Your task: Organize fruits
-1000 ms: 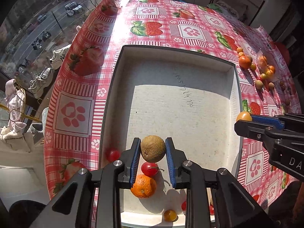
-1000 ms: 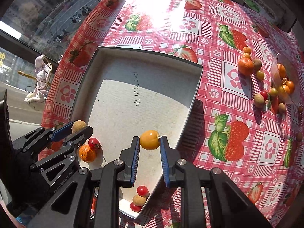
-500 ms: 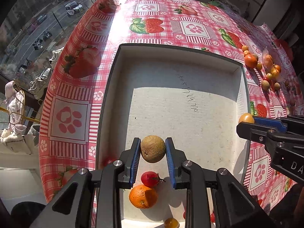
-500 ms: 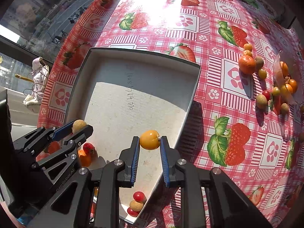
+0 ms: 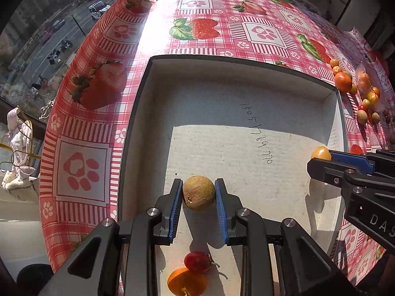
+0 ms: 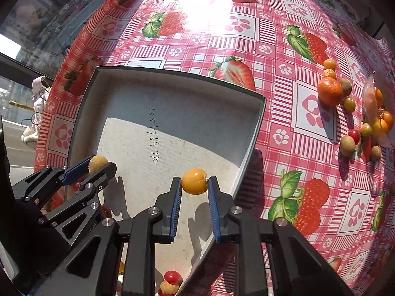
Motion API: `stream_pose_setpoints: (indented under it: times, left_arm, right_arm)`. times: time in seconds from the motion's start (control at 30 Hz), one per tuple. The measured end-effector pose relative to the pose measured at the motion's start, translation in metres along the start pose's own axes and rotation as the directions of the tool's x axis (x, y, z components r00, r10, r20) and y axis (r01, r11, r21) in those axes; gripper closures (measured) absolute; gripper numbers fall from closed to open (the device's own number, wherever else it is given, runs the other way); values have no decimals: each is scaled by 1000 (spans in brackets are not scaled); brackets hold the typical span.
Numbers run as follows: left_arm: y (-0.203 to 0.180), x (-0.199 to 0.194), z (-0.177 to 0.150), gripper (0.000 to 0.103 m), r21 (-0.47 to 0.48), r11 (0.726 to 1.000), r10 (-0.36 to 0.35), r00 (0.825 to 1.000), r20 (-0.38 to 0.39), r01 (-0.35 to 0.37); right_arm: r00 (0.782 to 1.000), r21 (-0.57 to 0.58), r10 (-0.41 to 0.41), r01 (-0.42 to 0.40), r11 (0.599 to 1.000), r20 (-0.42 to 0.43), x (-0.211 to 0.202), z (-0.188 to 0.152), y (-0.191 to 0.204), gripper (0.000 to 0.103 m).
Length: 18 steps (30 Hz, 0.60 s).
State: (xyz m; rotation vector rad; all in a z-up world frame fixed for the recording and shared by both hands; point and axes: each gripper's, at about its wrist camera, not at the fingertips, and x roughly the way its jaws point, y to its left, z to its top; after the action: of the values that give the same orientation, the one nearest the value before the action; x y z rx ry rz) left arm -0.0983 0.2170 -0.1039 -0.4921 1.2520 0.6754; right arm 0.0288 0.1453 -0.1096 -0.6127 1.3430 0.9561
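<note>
Both grippers have sunk closer to the tray (image 5: 138, 113). Left gripper (image 5: 198, 193) pinches a brown fruit (image 5: 198, 193), a red tomato (image 5: 197, 261) and orange (image 5: 186, 282) lying beneath it. Right gripper (image 6: 195, 187) clamps a yellow-orange fruit (image 6: 195, 181) above the tray's right wall, loose fruits (image 6: 330, 91) well off right.

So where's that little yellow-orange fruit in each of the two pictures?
Left wrist view: the yellow-orange fruit sits at the right edge, pinched in the right tongs over the box.
Right wrist view: it is at centre, gripped between the blue pads.
Shared landmark: the handwritten numbers on the floor of the grey box.
</note>
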Motion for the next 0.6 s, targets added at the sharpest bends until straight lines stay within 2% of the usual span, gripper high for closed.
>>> stream_pose_setpoints:
  times: [0.33, 0.4, 0.43, 0.5, 0.6]
  left_arm:
    - [-3, 4, -1, 74, 9, 1000, 13, 1000, 12, -13]
    - [-2, 3, -2, 59, 6, 1000, 28, 1000, 12, -28]
    - [-1, 1, -4, 37, 0, 999, 37, 999, 20, -37]
    - [1, -4, -5, 35, -5, 999, 51, 998, 41, -51]
    - [3, -6, -5, 35, -5, 999, 45, 998, 31, -45]
  right_arm:
    - [998, -49, -55, 55, 997, -3, 22, 4, 12, 79]
    - [999, -48, -52, 52, 998, -4, 23, 4, 12, 76]
    - [999, -44, -44, 44, 998, -6, 23, 4, 12, 71]
    - [999, -43, -41, 41, 998, -7, 22, 2, 14, 64]
    - [999, -44, -42, 42, 998, -5, 19, -1, 15, 59]
